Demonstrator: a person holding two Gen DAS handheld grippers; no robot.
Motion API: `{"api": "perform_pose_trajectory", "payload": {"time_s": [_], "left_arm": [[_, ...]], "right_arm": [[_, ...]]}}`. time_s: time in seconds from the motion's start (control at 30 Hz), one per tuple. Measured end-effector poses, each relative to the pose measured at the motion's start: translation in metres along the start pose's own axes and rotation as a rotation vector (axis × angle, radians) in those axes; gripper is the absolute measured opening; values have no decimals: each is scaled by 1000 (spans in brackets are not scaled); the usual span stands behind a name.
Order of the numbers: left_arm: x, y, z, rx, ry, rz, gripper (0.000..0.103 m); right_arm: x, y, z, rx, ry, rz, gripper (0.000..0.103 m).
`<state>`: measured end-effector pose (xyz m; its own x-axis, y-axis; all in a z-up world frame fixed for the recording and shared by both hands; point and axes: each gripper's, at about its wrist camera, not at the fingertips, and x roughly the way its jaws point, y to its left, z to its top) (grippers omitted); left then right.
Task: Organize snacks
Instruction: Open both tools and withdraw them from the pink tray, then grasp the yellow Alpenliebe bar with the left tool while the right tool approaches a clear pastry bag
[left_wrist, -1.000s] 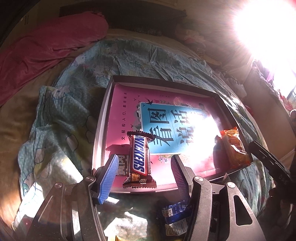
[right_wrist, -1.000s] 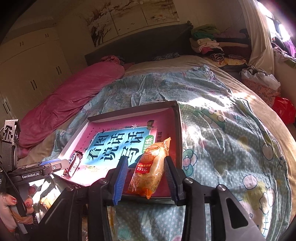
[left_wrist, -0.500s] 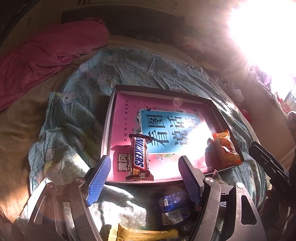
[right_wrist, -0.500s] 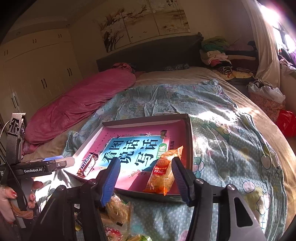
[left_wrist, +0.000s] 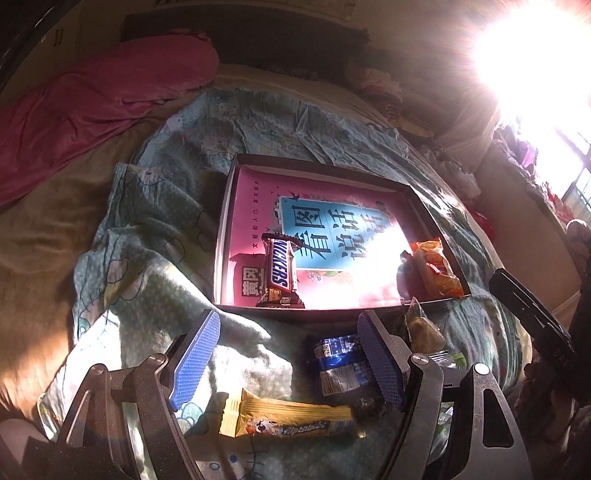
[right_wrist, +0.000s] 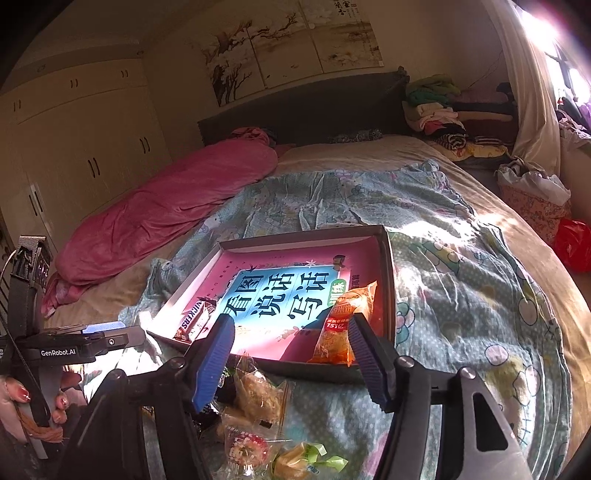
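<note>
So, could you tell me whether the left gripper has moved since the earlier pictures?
Yes. The left gripper has drawn back from the tray, its jaws opening off the Snickers bar, which now lies in the tray beyond them.

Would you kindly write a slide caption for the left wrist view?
Open left claw above loose snacks on the quilt; Snickers bar and orange packet lie in the box.

Glare from the window (left_wrist: 535, 74) washes out the box (left_wrist: 314, 162) floor's right middle. The left gripper's finger hides part of the blue packet (left_wrist: 340, 365). The frame's bottom edge cuts off the loose snacks (right_wrist: 258, 435); their labels are unreadable.
</note>
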<state>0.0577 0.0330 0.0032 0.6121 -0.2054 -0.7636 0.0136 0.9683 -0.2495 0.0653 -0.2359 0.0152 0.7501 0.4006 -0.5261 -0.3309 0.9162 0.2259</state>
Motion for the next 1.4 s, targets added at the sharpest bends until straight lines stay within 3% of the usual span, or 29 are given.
{"api": "perform_pose_trajectory", "payload": {"time_s": [0.9,1.4], "left_arm": [[-10,7,-37,-63,104,-6,79],[-4,1,-55,-116,188,-102,78]], "right_arm": [[-10,26,-30,-16,117,8,64],[-10,39,-50,-61,227,9,64]]}}
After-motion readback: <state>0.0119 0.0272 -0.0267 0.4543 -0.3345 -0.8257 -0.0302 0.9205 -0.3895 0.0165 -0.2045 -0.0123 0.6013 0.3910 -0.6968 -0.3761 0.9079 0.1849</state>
